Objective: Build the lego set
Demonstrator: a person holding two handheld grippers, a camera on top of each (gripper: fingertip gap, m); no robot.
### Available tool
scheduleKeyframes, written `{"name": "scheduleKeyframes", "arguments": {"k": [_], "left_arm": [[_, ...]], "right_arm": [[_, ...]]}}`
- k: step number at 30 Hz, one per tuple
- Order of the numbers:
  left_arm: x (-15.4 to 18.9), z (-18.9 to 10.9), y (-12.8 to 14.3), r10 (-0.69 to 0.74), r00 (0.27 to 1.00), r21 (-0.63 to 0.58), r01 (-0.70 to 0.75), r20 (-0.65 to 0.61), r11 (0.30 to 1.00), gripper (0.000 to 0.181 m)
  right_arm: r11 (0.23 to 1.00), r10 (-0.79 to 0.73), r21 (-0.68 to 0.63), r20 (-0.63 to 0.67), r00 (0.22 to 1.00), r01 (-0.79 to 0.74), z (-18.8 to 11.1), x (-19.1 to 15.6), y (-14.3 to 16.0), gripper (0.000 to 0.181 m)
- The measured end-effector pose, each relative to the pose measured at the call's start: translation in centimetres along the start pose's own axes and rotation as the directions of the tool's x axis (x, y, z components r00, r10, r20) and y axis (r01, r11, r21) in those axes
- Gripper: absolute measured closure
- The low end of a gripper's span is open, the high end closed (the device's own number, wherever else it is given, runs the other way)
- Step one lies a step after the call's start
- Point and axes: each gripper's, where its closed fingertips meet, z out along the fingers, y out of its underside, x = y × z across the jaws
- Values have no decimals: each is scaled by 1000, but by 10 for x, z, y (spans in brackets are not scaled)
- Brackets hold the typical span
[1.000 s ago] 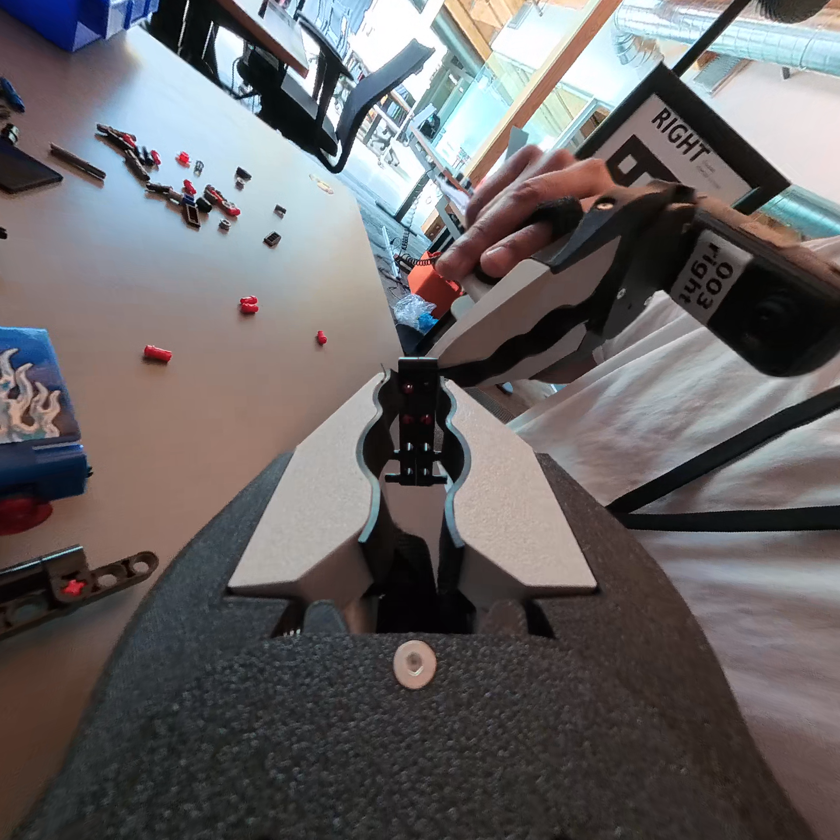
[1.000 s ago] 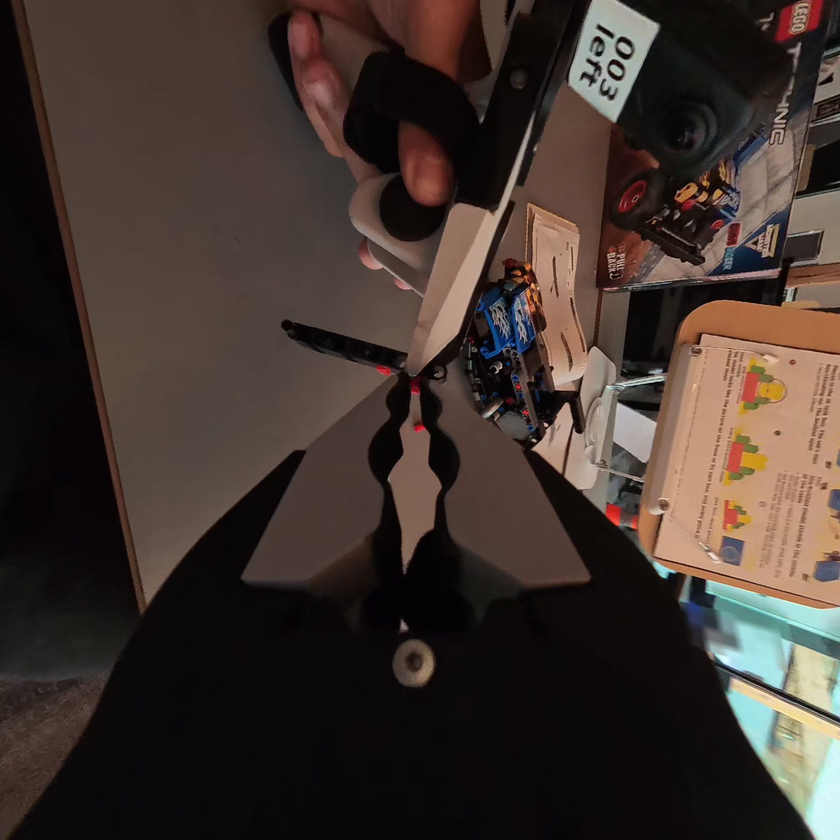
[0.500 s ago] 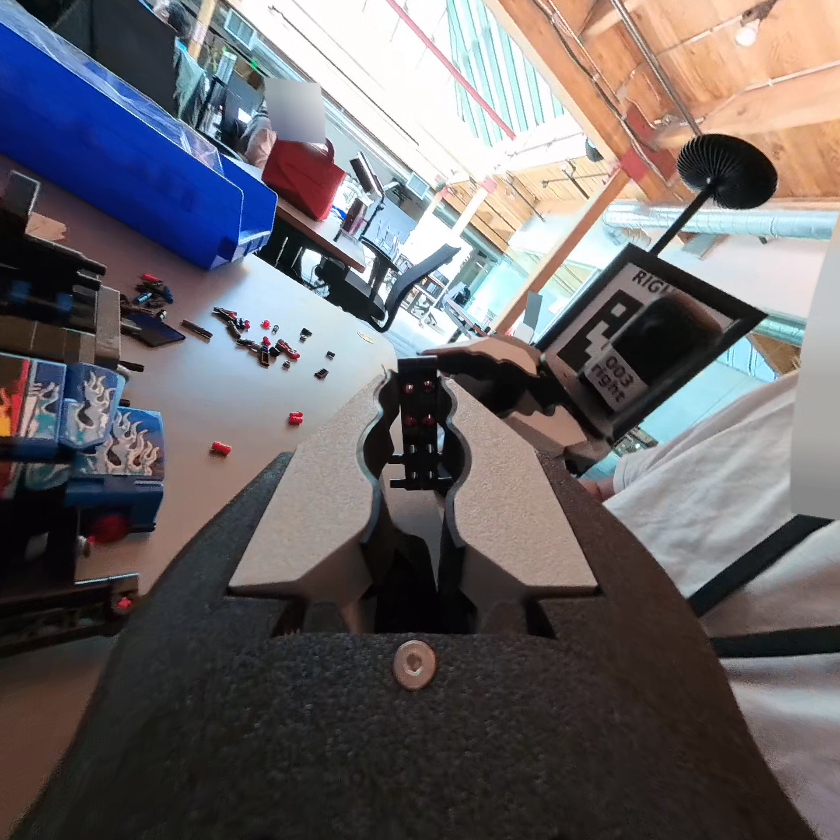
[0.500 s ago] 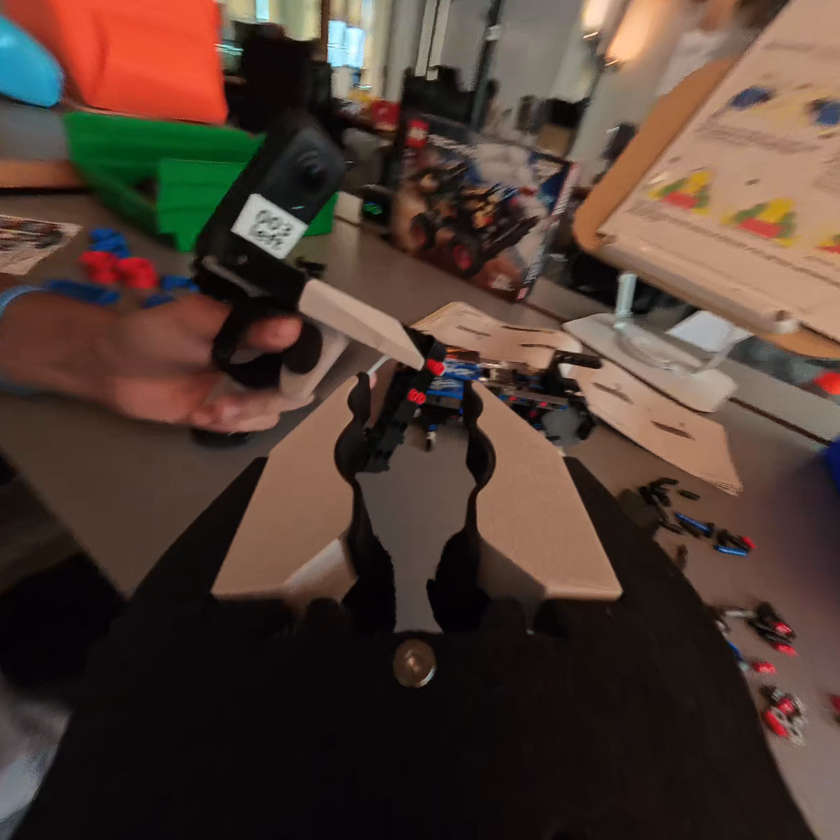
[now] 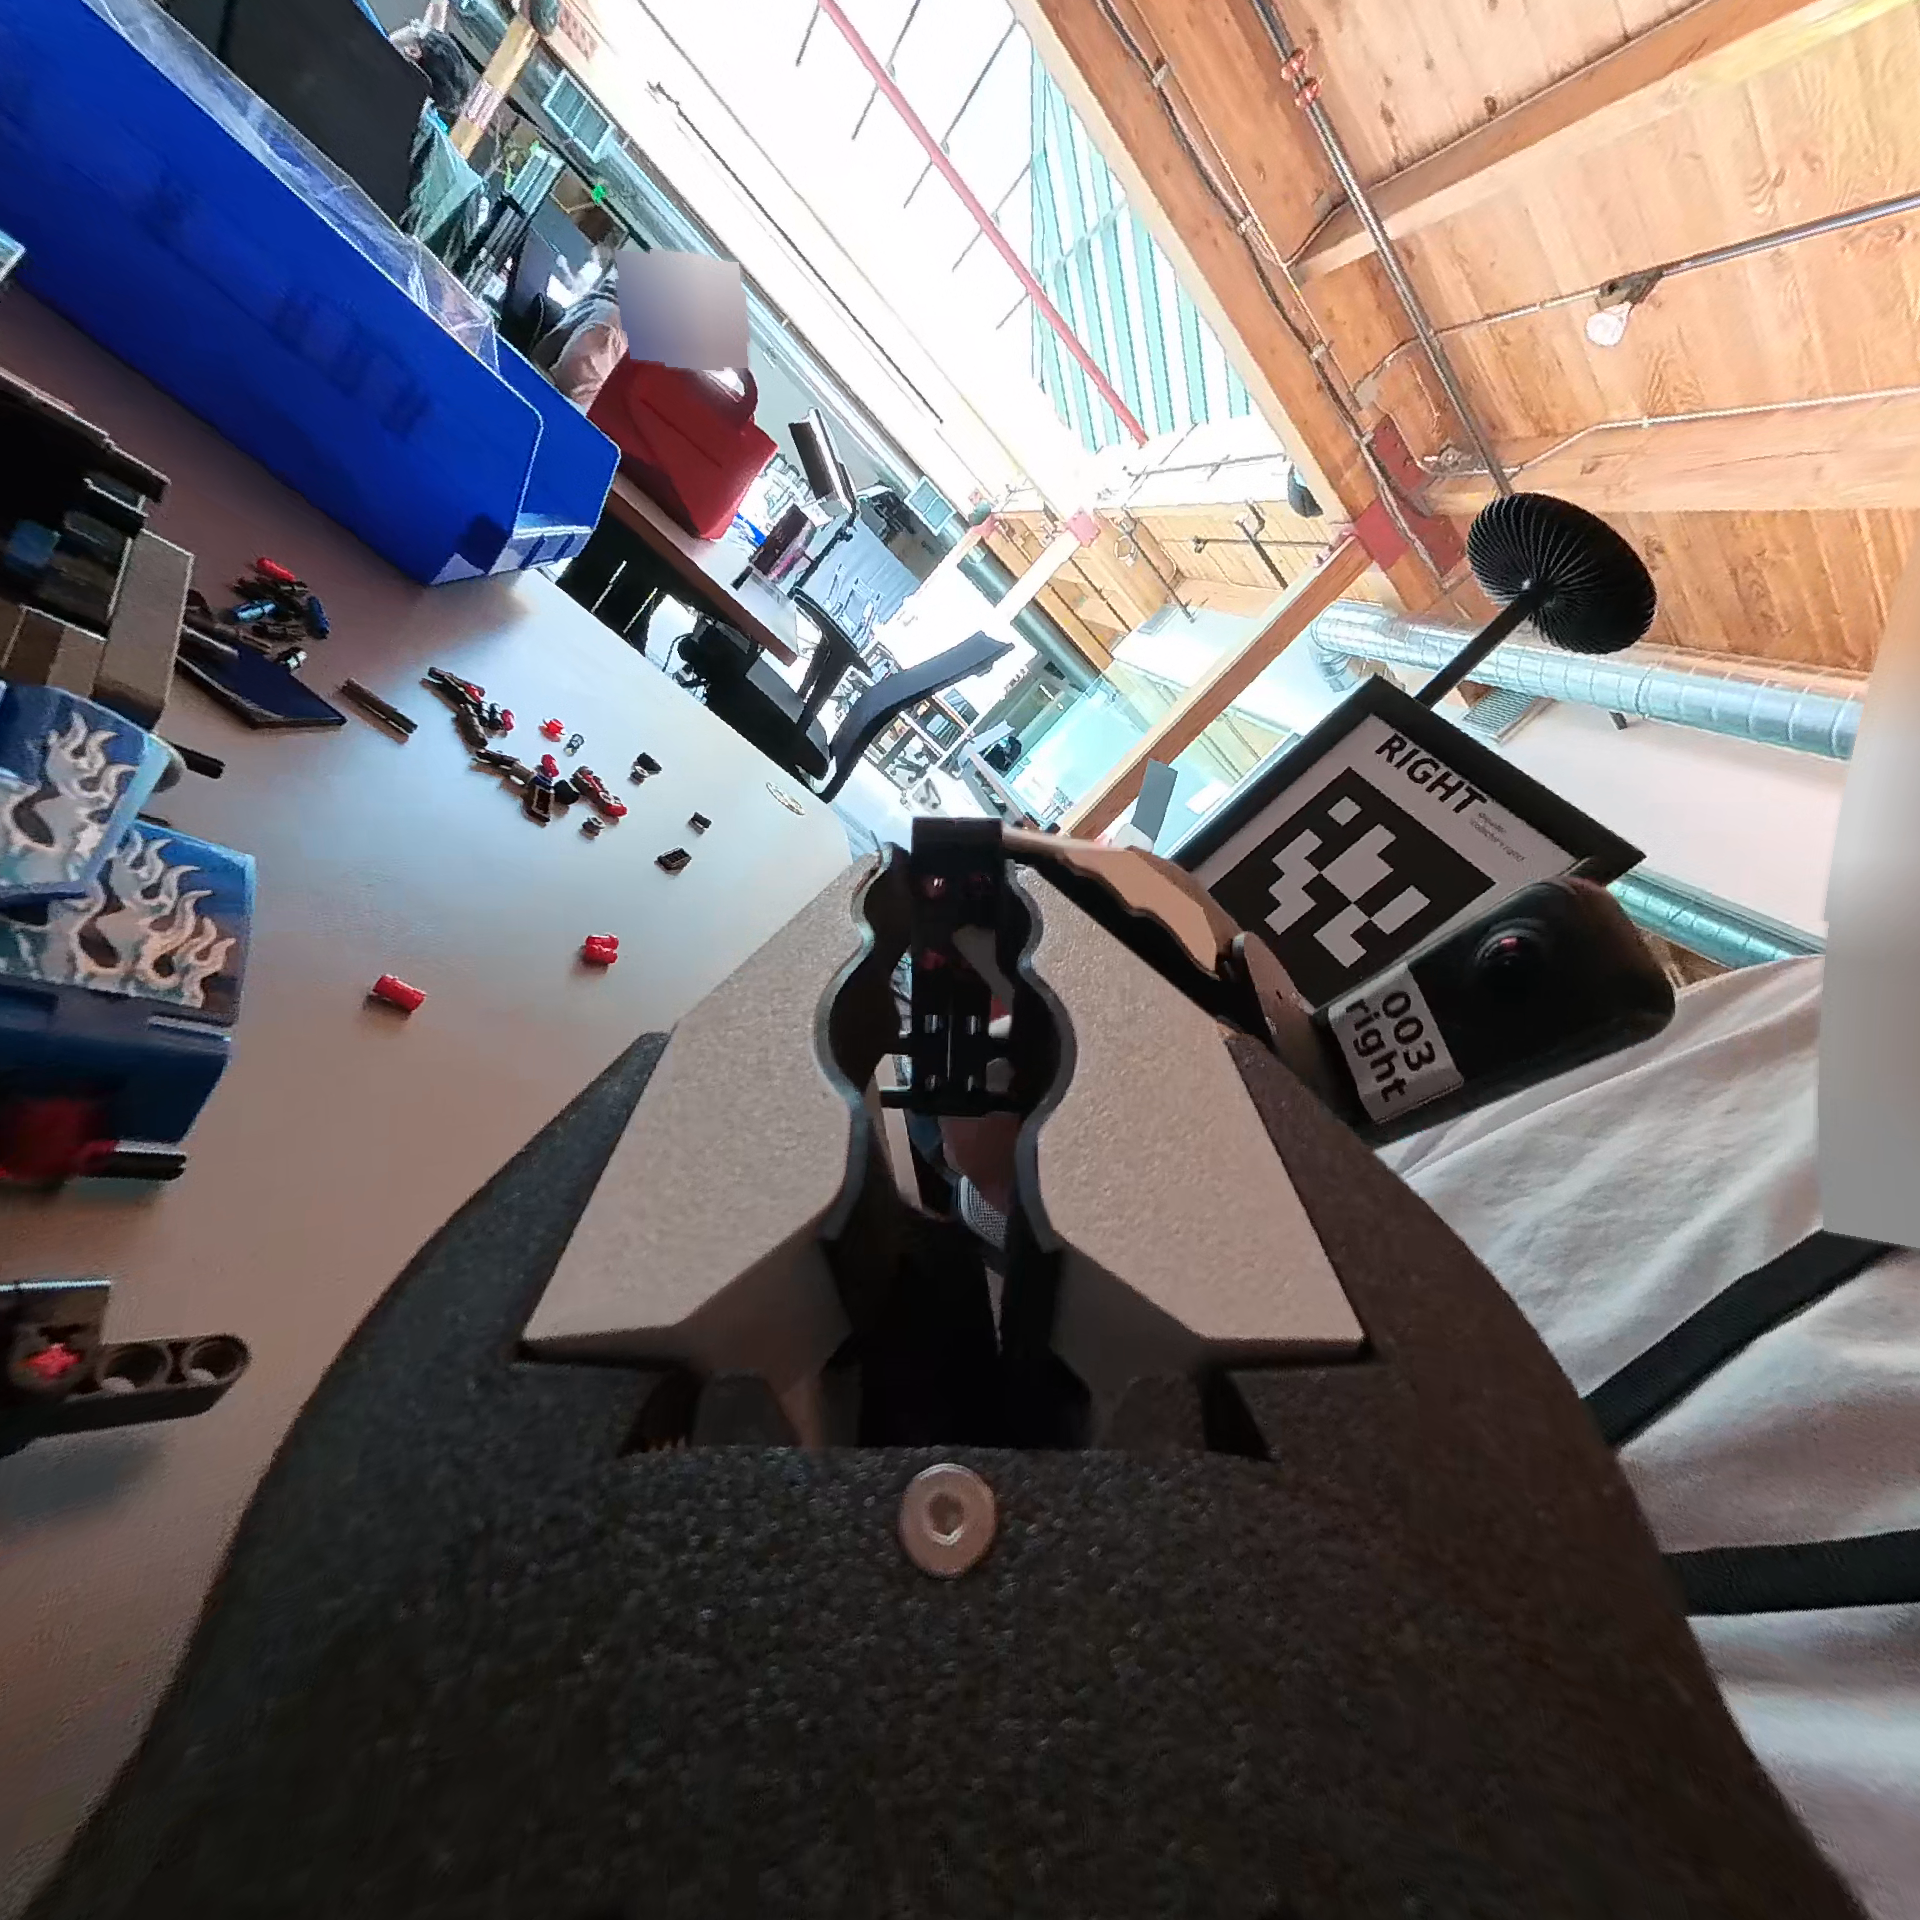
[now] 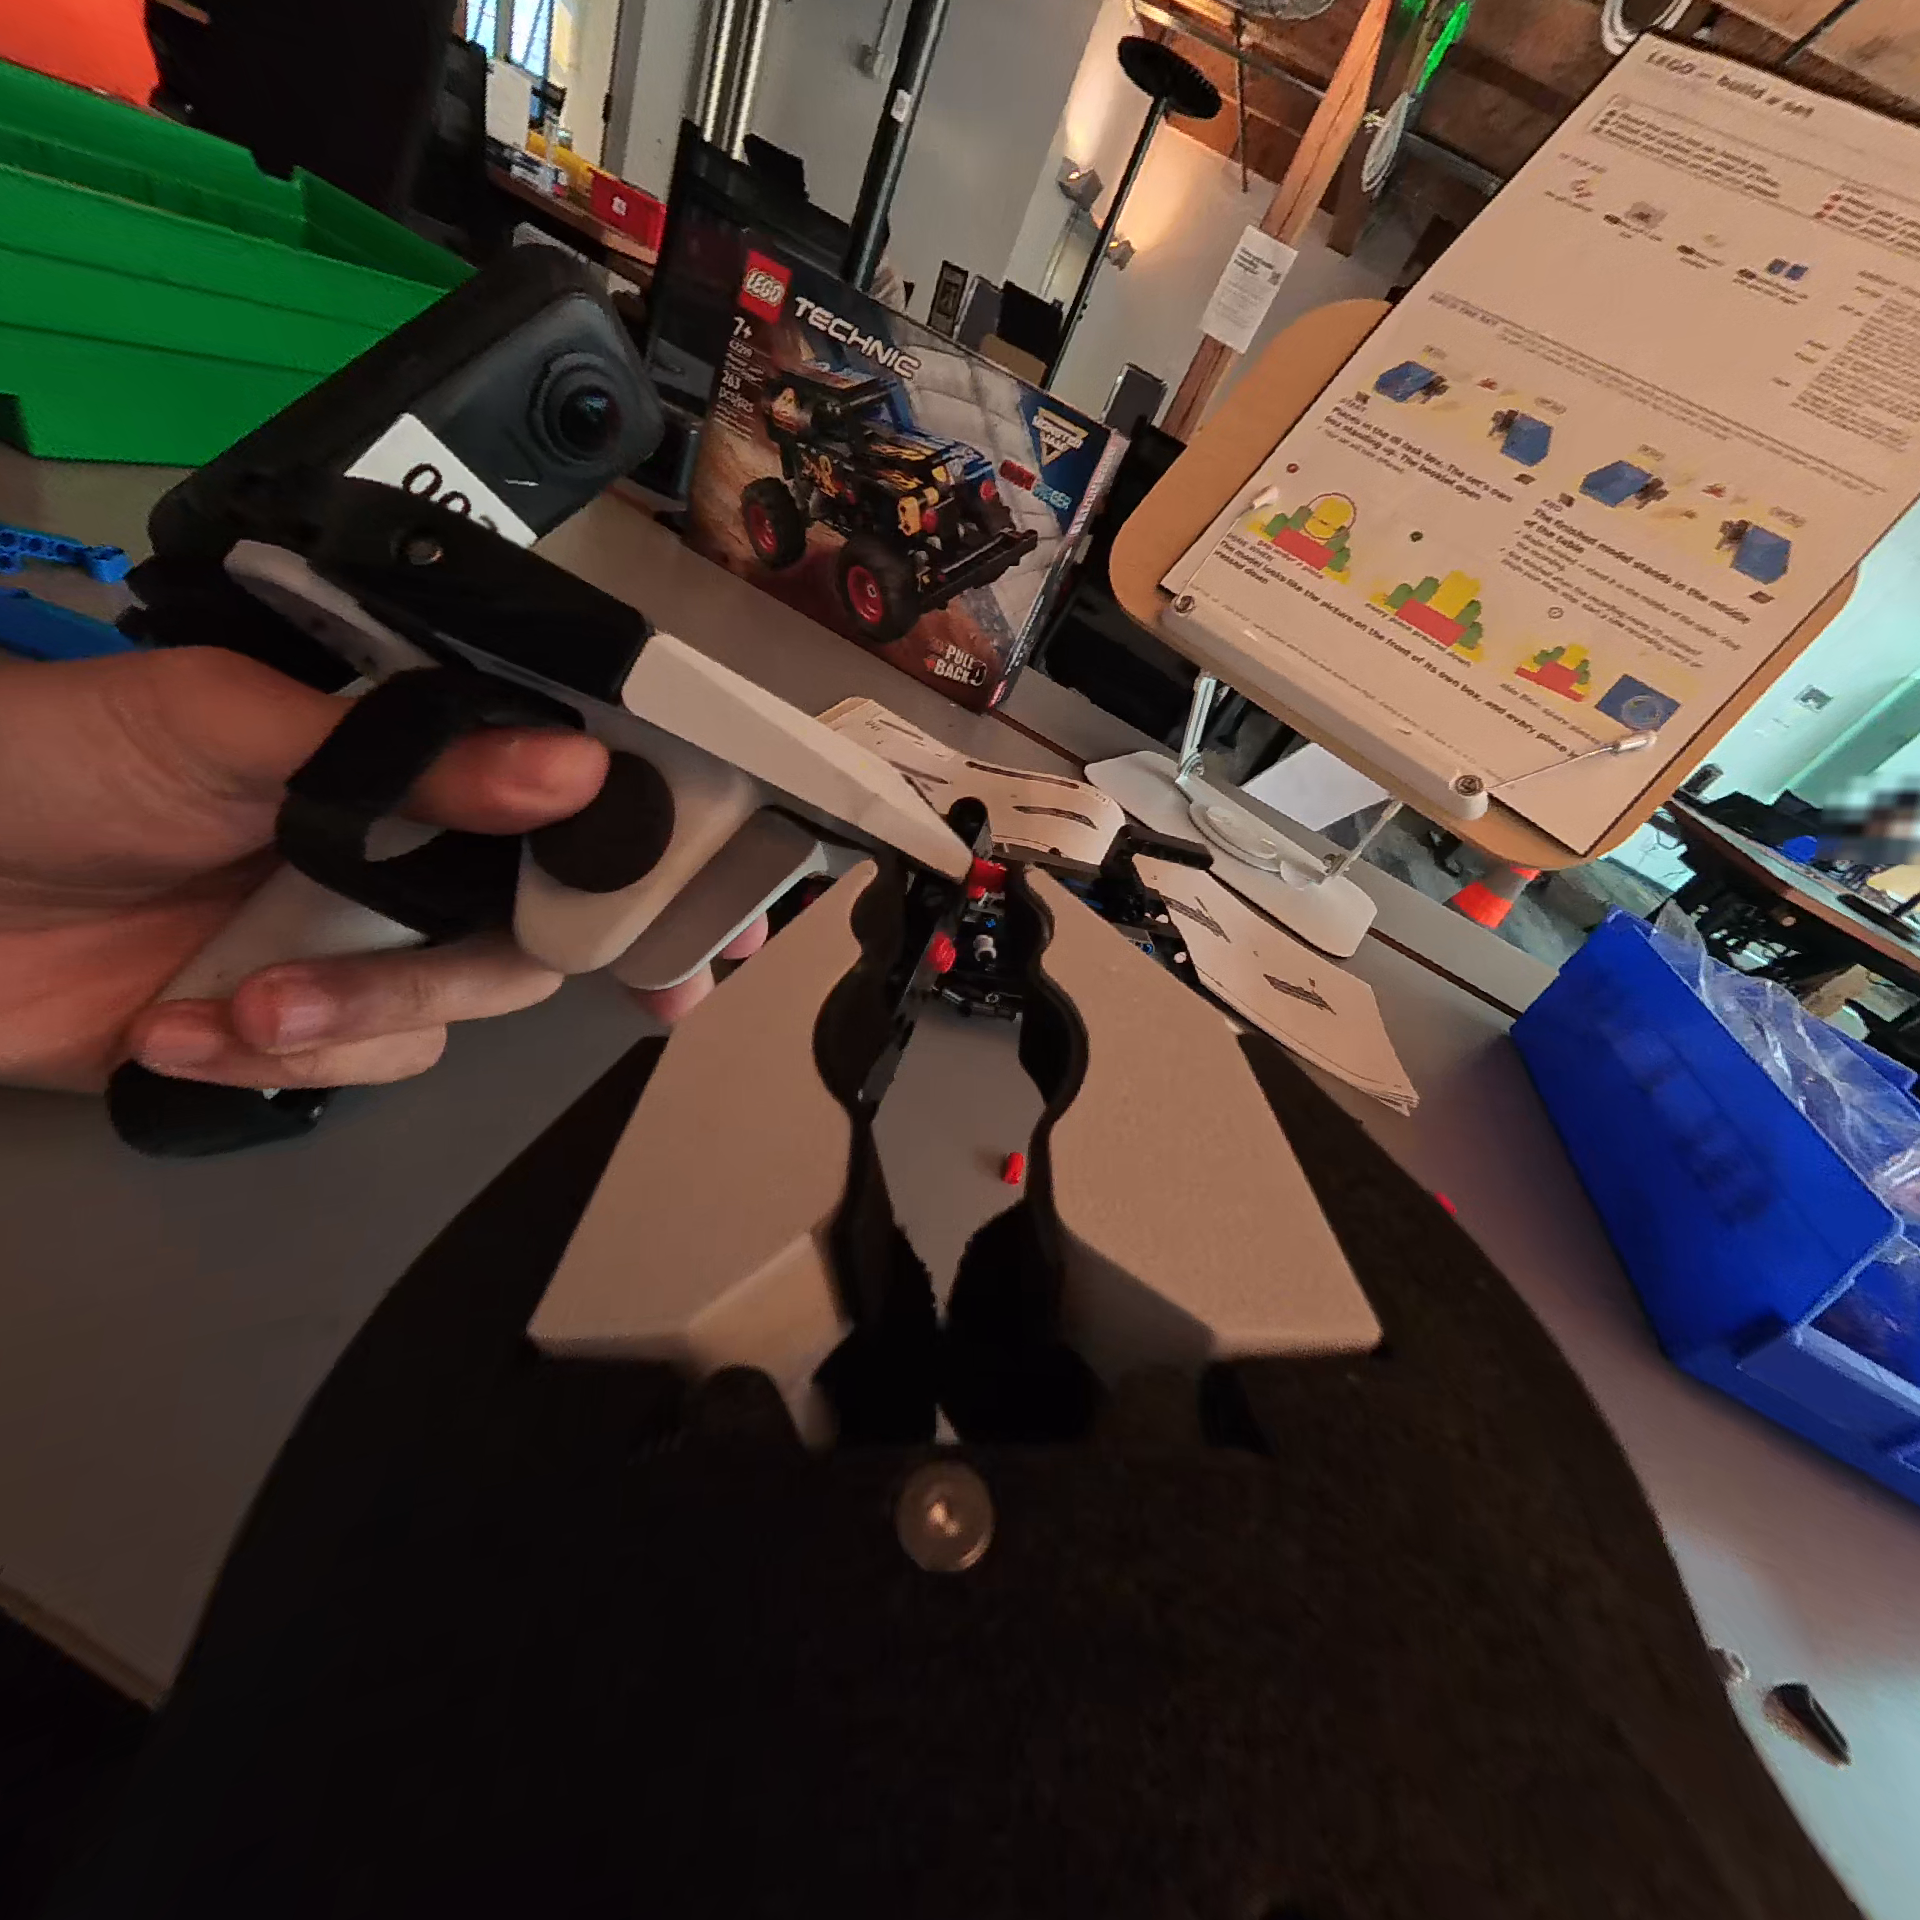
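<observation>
Currently the left gripper (image 5: 948,914) pinches a black beam assembly (image 5: 951,997) with red pins, held above the table (image 5: 416,935); the right gripper (image 6: 951,935), spread, straddles it. Risk — a skewed squeeze twists the beam loose. Printed labels exist on both grippers, the set box (image 6: 873,499) and instruction board (image 6: 1558,436).

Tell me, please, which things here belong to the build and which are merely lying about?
In use:
- black beam with red pins, clamped in left hand-held gripper
- open right hand-held gripper
- blue flame-decorated model

Lying about:
- blue plastic bin
- green bins
</observation>
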Motion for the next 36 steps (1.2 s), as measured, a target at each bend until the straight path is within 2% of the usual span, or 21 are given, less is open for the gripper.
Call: {"name": "scheduleKeyframes", "arguments": {"k": [8, 10, 13, 16, 20, 24, 27, 36], "left_arm": [[6, 1, 0, 50, 999, 14, -50, -5, 999, 167], [7, 2, 1, 69, 998, 3, -69, -4, 998, 167], [0, 2, 1, 25, 1000, -2, -25, 4, 1000, 167], [2, 2, -1, -29, 998, -11, 28, -49, 1000, 168], [8, 2, -2, 22, 998, 0, -22, -55, 1000, 168], [7, -1, -8, 112, 994, 27, -113, 12, 993, 168], [8, -1, -9, 178, 983, 29, -180, 50, 983, 168], [9, -1, -10, 215, 975, 29, -217, 62, 976, 167]], "right_arm": [[999, 18, 50, -9, 1000, -18, -2, -1, -4, 170], [998, -29, 63, -28, 999, 31, -4, -2, -5, 170], [999, -1, 46, 4, 1000, 0, -1, -1, -1, 169], [1000, -15, 8, 14, 1000, 15, -1, 0, -1, 168], [999, 37, -9, 12, 999, -37, -6, 1, -3, 161], [998, 58, -38, 2, 998, -58, -6, 0, 0, 159], [996, 65, -57, 18, 998, -64, -4, -5, 3, 167], [998, 10, -56, -3, 1000, -10, -5, -1, 1, 171]]}}
